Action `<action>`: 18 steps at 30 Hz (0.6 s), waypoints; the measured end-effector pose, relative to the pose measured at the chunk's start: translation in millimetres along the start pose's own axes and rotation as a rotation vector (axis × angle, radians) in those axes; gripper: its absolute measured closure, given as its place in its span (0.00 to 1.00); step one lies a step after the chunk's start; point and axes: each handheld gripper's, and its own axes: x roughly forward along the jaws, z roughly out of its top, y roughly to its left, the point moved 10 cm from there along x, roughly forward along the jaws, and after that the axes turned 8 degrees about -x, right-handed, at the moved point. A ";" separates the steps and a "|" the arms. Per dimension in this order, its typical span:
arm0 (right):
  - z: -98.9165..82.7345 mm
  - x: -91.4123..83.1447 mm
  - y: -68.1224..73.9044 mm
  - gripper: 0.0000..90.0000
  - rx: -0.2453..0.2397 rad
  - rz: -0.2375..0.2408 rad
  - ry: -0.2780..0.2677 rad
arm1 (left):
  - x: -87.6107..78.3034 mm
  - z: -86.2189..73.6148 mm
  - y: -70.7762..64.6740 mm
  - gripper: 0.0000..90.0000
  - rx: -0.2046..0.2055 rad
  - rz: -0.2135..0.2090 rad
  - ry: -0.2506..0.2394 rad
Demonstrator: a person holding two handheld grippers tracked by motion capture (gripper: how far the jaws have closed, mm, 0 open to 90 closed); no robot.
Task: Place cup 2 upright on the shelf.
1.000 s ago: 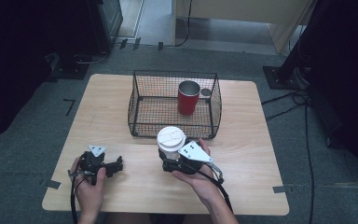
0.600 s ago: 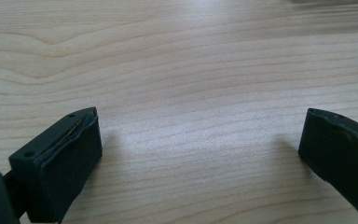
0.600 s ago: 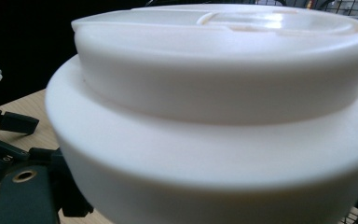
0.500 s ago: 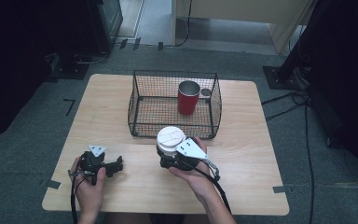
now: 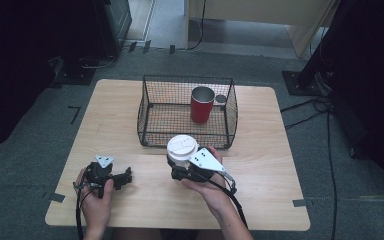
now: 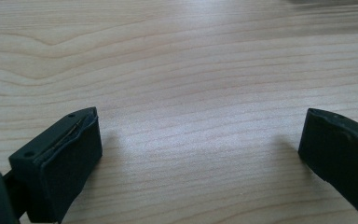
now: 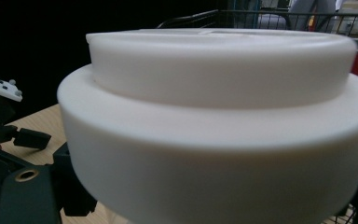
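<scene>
A paper cup with a white lid (image 5: 182,148) stands just in front of the wire basket (image 5: 150,115), and my right gripper (image 5: 179,169) is shut on its body. In the right gripper view the white lid (image 7: 214,116) looms very close and hides the jaws. My left gripper (image 5: 126,178) rests low over the wooden table (image 5: 265,165) at the front left, open. In its own view the left gripper (image 6: 200,149) has its jaws wide apart over bare wood, with nothing between them.
A red cup (image 5: 201,104) stands upright inside the black wire basket at its back right, with a small metal object (image 5: 221,98) behind it. Black cables trail from both grippers toward the table's front edge. Dark equipment surrounds the table on the floor.
My right gripper has shifted very slightly with the lidded cup in it. The left gripper has stayed where it was, still open.
</scene>
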 end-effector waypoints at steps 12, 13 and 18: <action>35.6 -5.7 -2.9 0.18 -0.007 0.002 -0.070 | 0.2 0.2 -0.1 0.00 -0.001 0.001 -0.002; 38.3 -5.2 -3.2 0.18 -0.008 0.002 -0.076 | 0.2 0.2 0.0 0.00 0.000 0.000 -0.001; 54.2 -1.8 -5.3 0.18 -0.007 -0.004 -0.101 | 0.0 0.0 -0.2 0.00 -0.001 -0.001 0.002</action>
